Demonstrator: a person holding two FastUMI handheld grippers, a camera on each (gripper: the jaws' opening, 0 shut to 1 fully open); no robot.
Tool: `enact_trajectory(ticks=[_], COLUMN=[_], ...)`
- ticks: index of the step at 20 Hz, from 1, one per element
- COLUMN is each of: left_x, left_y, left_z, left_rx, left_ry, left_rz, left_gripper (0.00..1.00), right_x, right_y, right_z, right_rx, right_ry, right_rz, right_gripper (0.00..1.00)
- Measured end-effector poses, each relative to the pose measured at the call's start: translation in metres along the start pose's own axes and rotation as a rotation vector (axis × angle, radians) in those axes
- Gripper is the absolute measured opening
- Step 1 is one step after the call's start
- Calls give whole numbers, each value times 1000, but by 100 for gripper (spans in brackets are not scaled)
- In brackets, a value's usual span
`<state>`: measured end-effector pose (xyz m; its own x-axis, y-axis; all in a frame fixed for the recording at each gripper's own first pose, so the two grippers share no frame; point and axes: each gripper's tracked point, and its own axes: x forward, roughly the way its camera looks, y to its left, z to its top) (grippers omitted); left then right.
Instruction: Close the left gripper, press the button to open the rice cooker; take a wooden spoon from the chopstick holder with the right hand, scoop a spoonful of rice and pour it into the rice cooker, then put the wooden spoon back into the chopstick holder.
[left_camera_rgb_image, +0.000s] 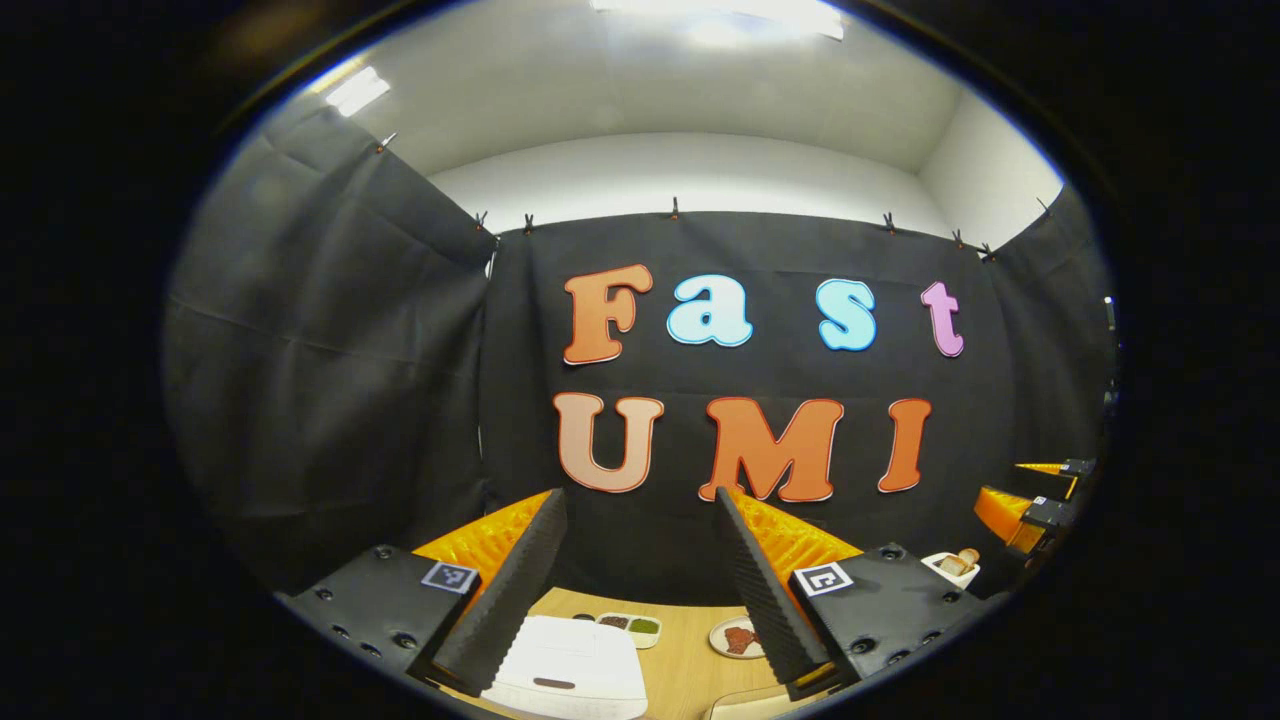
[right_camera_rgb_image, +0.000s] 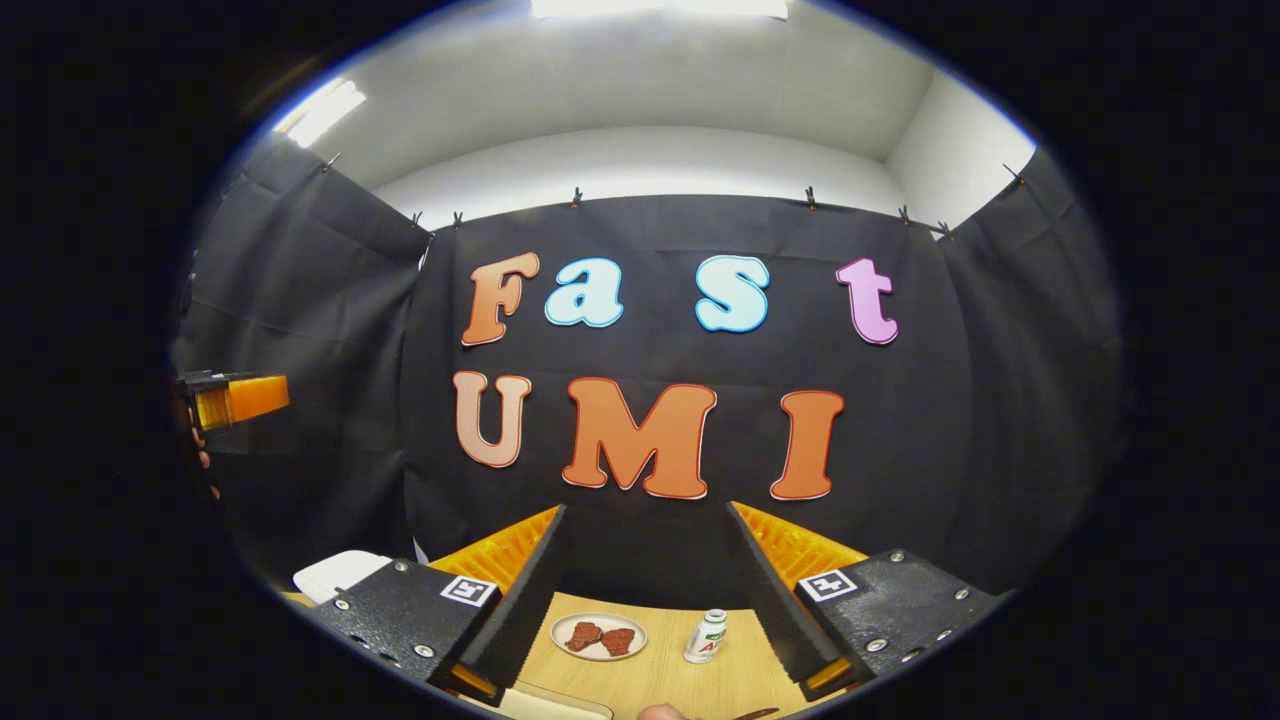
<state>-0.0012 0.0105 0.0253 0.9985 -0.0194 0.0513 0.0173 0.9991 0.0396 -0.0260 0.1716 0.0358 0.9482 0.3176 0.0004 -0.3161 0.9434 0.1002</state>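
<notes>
The white rice cooker (left_camera_rgb_image: 570, 670) sits with its lid down on the wooden table (left_camera_rgb_image: 690, 660), low between the fingers of my left gripper (left_camera_rgb_image: 638, 495), which is held open above it with nothing in it. At the right stands a white chopstick holder (left_camera_rgb_image: 952, 570) with wooden utensil ends (left_camera_rgb_image: 966, 557) sticking out. My right gripper (right_camera_rgb_image: 648, 508) is open and empty too, raised over the table (right_camera_rgb_image: 660, 670). The right gripper (left_camera_rgb_image: 1005, 485) also appears far right in the left gripper view. A corner of the cooker (right_camera_rgb_image: 338, 574) shows low left in the right gripper view.
A divided dish of grains (left_camera_rgb_image: 632, 628) lies behind the cooker, with a plate of red-brown pieces (left_camera_rgb_image: 737, 638) beside it. That plate (right_camera_rgb_image: 598, 636) and a small white bottle (right_camera_rgb_image: 706, 636) lie ahead of the right gripper. The left gripper (right_camera_rgb_image: 245, 398) shows far left.
</notes>
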Motion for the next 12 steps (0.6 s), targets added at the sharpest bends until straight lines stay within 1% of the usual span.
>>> enact_trajectory(ticks=[6, 9, 10, 11, 12], left_x=[4, 5, 5, 5, 5], left_y=[0, 3, 4, 5, 5], left_z=[-17, -16, -15, -12, -11], left_rx=[9, 9, 12, 15, 16], left_ry=[28, 20, 14, 8, 3], left_rz=[-9, -10, -8, -10, -12], left_gripper=[100, 100, 99, 100, 99], right_x=[-3, -5, -3, -3, -3], right_y=[-9, -9, -7, -5, -5], right_z=[8, 3, 1, 2, 2], right_rx=[16, 13, 15, 20, 24], right_ry=[-53, -43, -37, -39, -41], right_rz=[-30, -38, -37, -34, -35], right_gripper=[94, 94, 99, 97, 95])
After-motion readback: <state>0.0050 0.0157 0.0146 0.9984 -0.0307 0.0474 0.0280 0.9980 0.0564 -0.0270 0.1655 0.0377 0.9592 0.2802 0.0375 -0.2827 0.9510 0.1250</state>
